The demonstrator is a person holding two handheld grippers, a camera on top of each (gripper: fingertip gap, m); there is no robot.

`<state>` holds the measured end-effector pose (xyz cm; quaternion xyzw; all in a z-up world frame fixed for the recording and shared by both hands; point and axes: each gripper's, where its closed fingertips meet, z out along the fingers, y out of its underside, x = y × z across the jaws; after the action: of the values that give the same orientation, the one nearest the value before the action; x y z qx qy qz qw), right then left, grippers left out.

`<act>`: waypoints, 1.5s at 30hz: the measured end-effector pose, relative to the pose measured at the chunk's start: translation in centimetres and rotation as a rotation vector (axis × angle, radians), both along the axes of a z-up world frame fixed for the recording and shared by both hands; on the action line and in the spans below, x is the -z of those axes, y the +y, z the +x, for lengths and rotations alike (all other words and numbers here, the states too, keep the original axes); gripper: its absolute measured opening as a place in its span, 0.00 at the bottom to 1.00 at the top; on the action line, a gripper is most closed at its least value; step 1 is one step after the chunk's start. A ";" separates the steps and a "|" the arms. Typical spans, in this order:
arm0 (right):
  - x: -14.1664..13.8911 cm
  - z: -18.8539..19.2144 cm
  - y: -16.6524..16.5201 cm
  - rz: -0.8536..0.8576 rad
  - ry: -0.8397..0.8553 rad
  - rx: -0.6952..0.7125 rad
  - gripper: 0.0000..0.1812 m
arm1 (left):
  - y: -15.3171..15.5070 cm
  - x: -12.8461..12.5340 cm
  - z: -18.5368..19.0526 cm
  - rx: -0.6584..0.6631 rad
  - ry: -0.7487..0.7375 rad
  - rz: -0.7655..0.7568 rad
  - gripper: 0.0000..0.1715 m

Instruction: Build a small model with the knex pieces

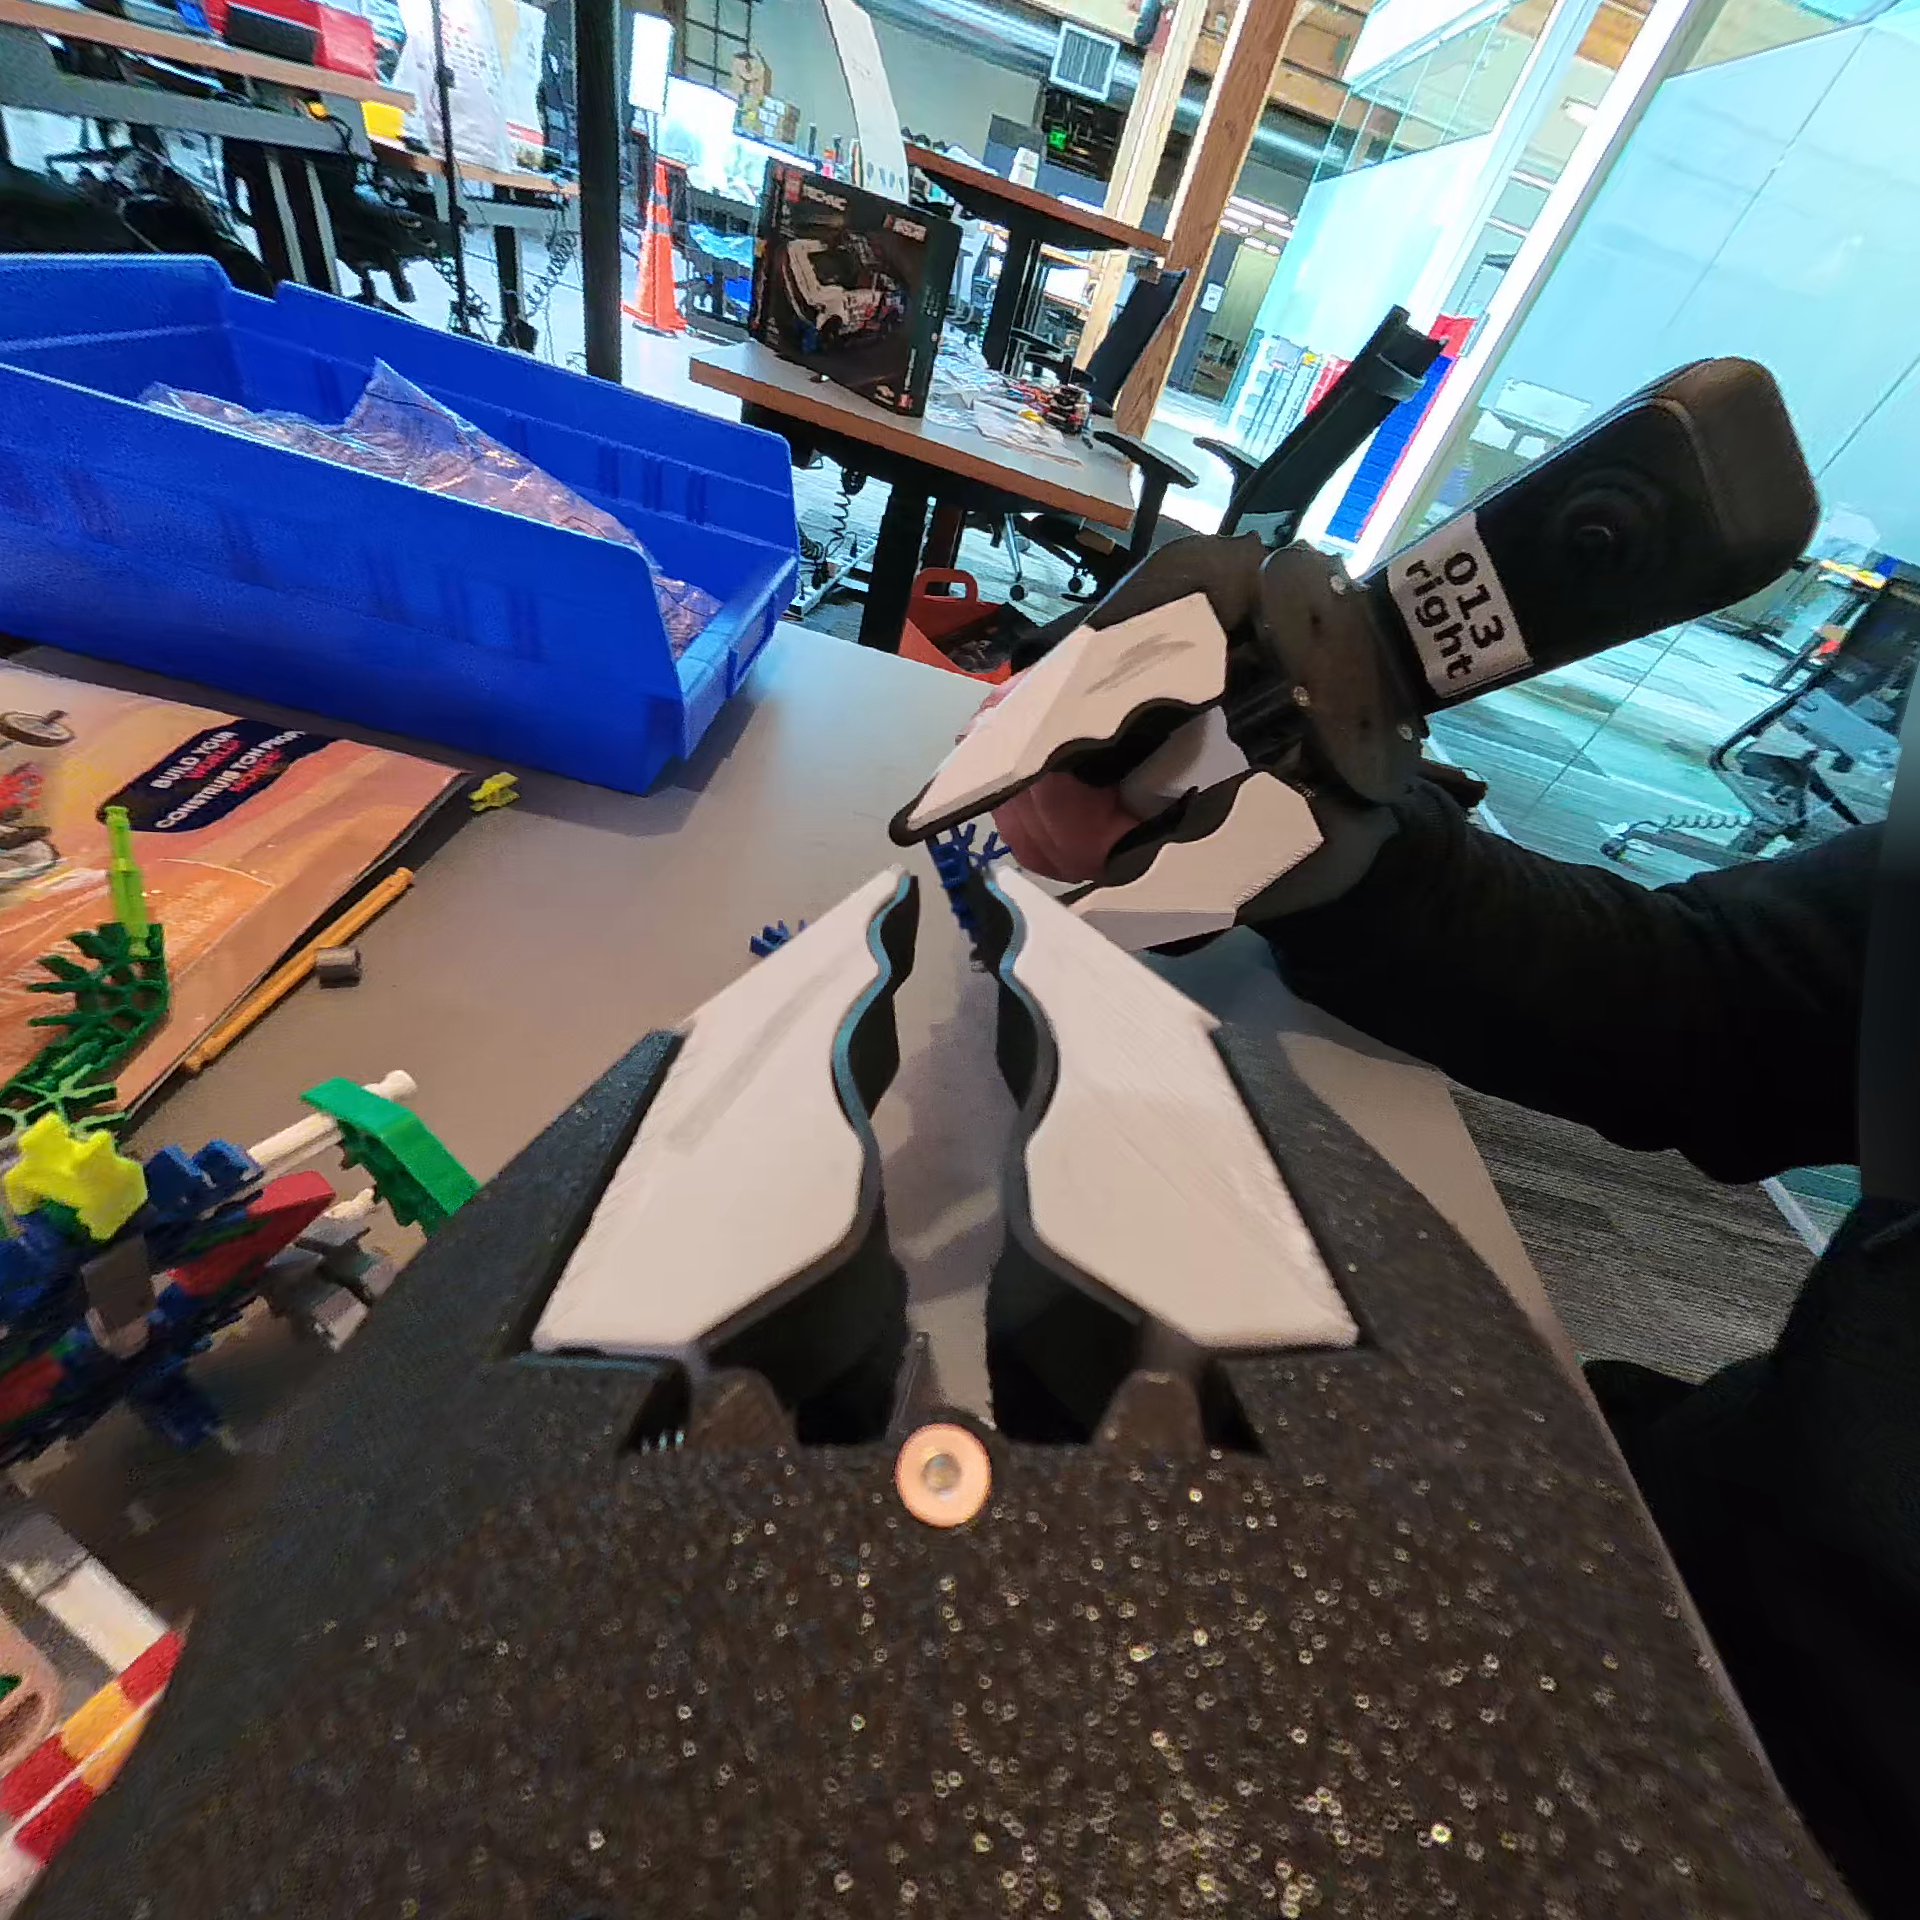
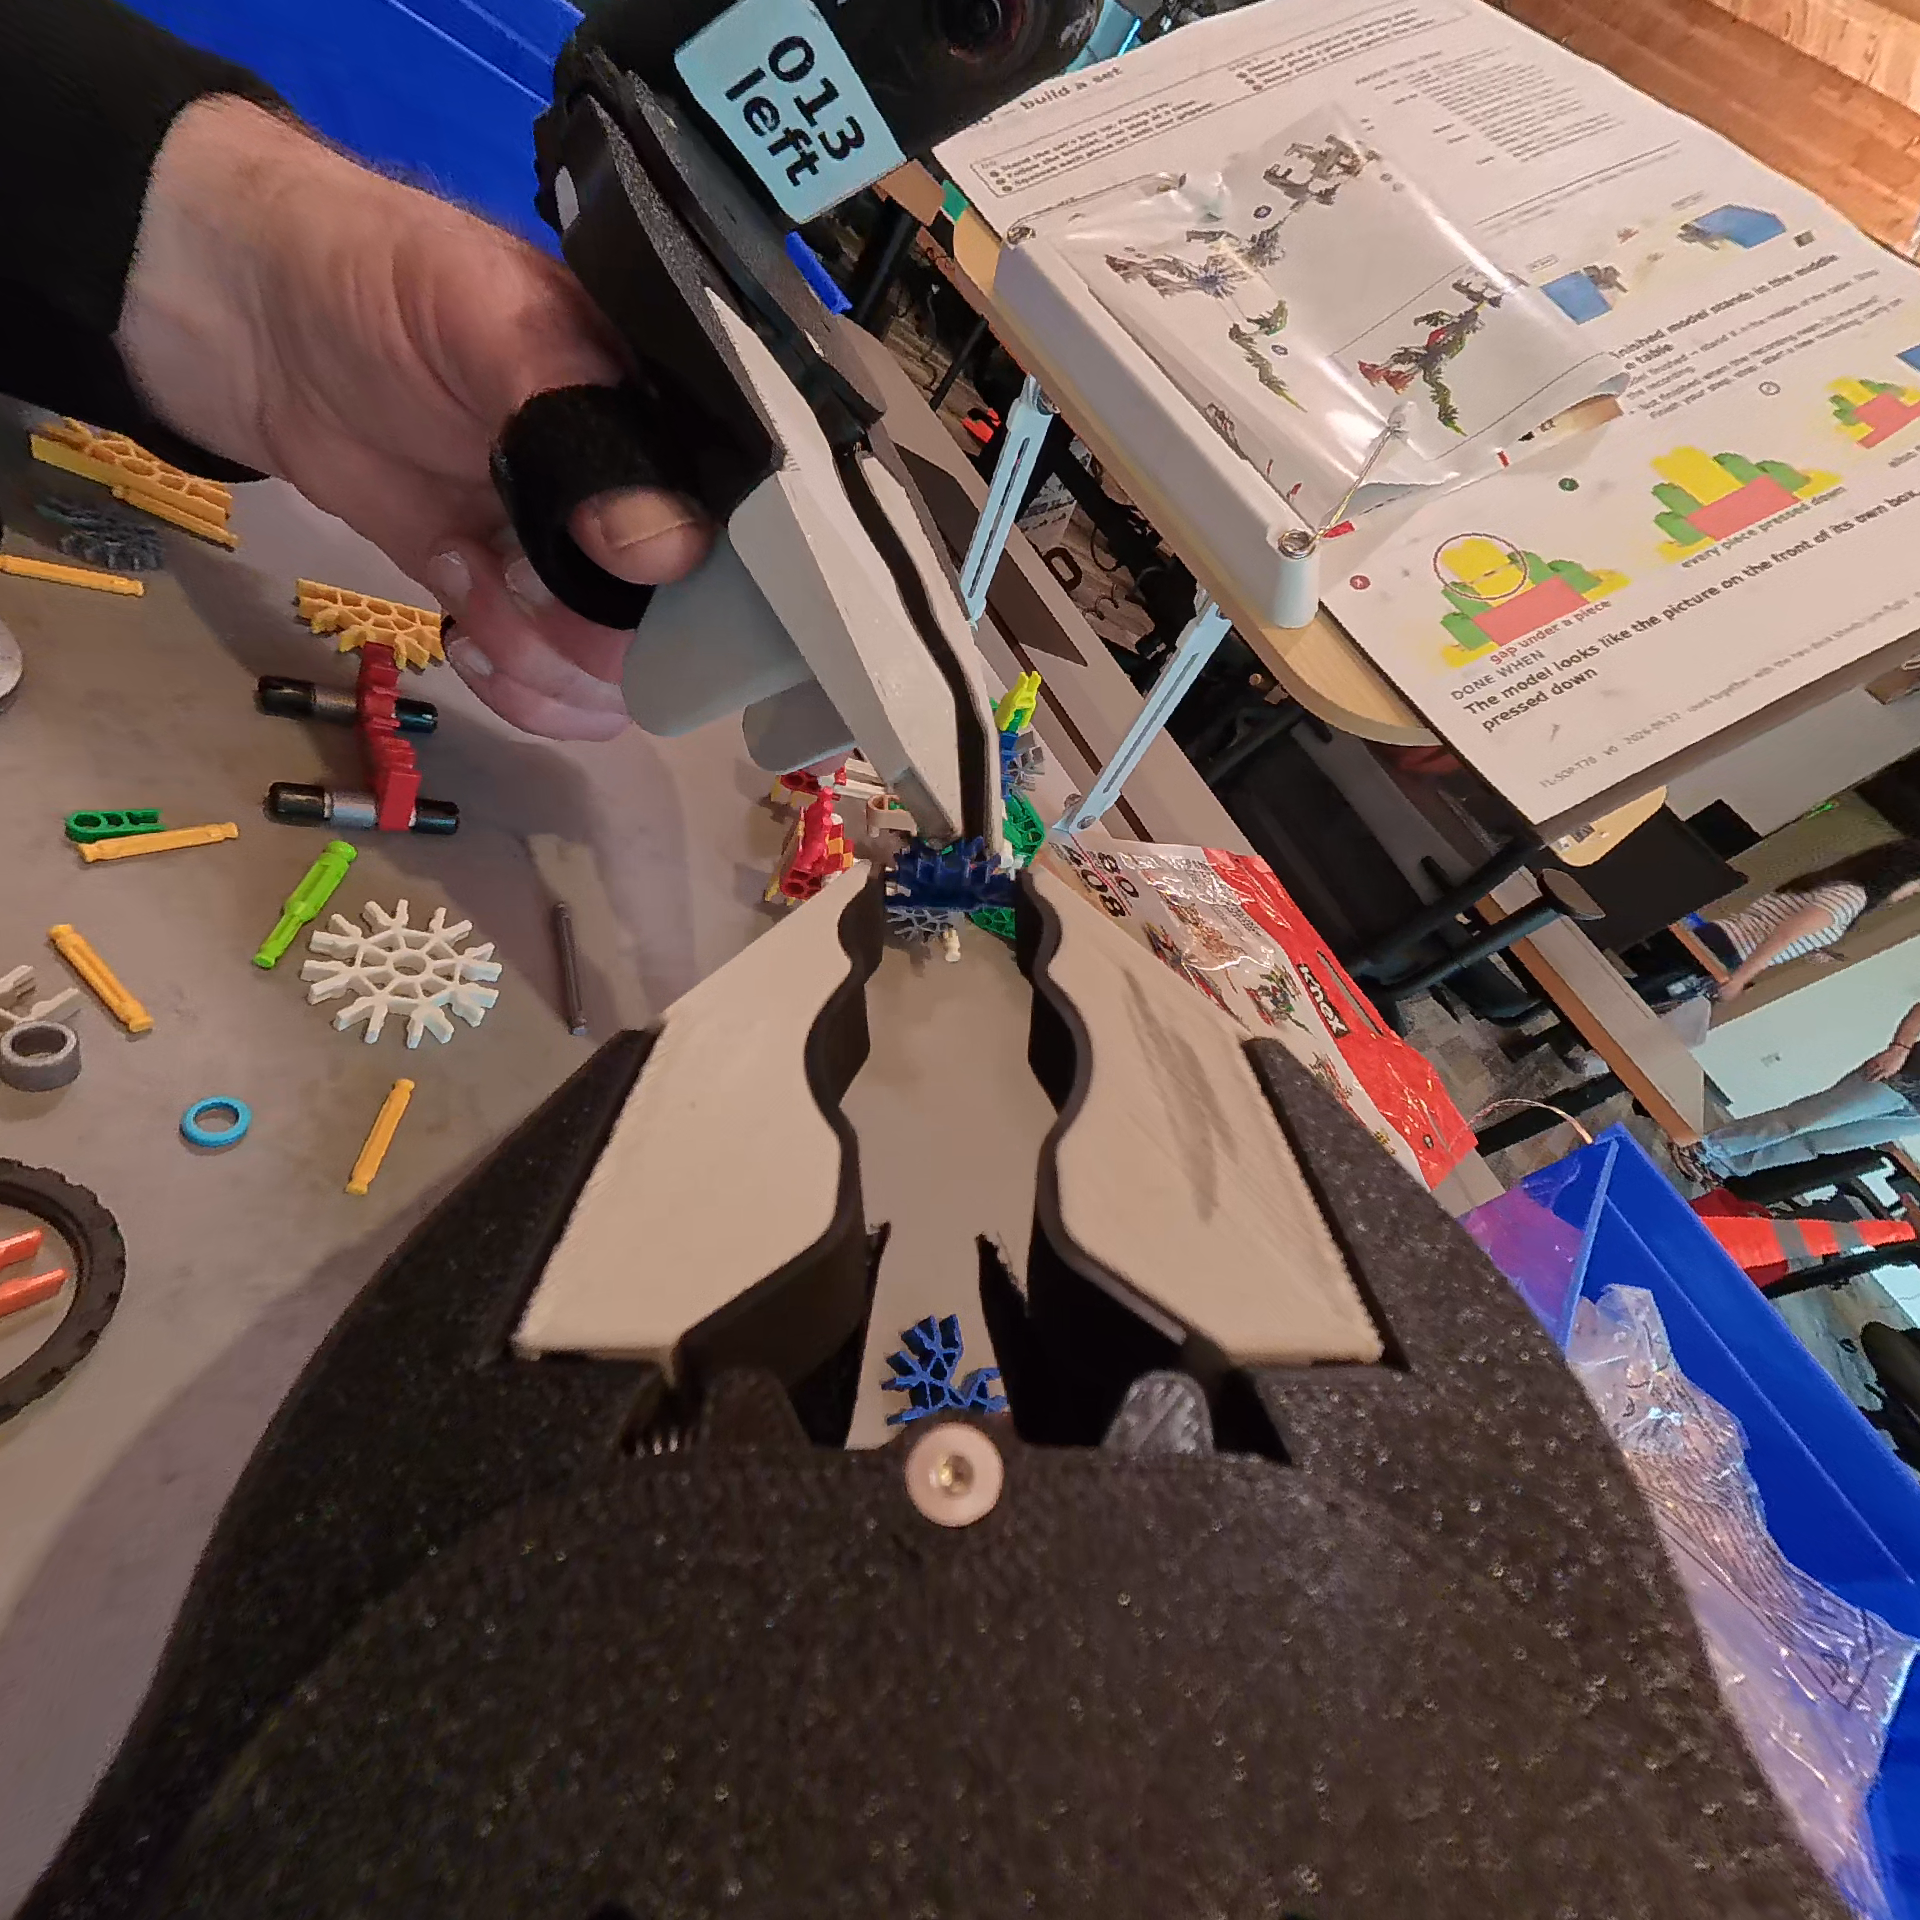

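My left gripper (image 1: 951,883) is shut on a small blue snowflake connector (image 1: 963,891), held edge-on above the grey table (image 1: 623,883). In the right wrist view it (image 2: 961,831) comes down from the upper left, held by a bare hand. My right gripper (image 2: 948,883) has its jaws on either side of the same blue connector cluster (image 2: 940,873), touching it. It also shows in the left wrist view (image 1: 997,873), reaching in from the right. A second blue connector (image 2: 935,1371) lies on the table under my right gripper.
A blue bin (image 1: 416,582) with plastic bags and a printed booklet (image 1: 208,831) lie at left, beside a colourful rod-and-connector model (image 1: 156,1226). Loose pieces, a white snowflake connector (image 2: 403,971) and a black tyre (image 2: 62,1278) lie around. A red box (image 2: 1299,997) and a tilted instruction board (image 2: 1455,364) stand behind. The tips of both grippers are at nearly the same place.
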<state>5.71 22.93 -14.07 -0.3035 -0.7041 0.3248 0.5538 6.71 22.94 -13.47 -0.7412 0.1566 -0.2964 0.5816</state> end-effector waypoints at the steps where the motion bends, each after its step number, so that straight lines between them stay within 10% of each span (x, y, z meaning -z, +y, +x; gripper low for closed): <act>1: 0.0 0.0 0.0 -0.001 0.002 -0.001 0.13 | 0.0 0.0 0.0 -0.002 -0.004 0.002 0.05; 45: 2.1 -0.8 0.9 0.023 -0.080 0.054 0.13 | 0.6 2.1 0.1 -0.007 0.015 -0.098 0.00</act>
<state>4.93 23.85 -16.21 -0.3285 -0.7209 0.2892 0.5373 6.84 23.54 -15.55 -0.7717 0.1435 -0.2960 0.5444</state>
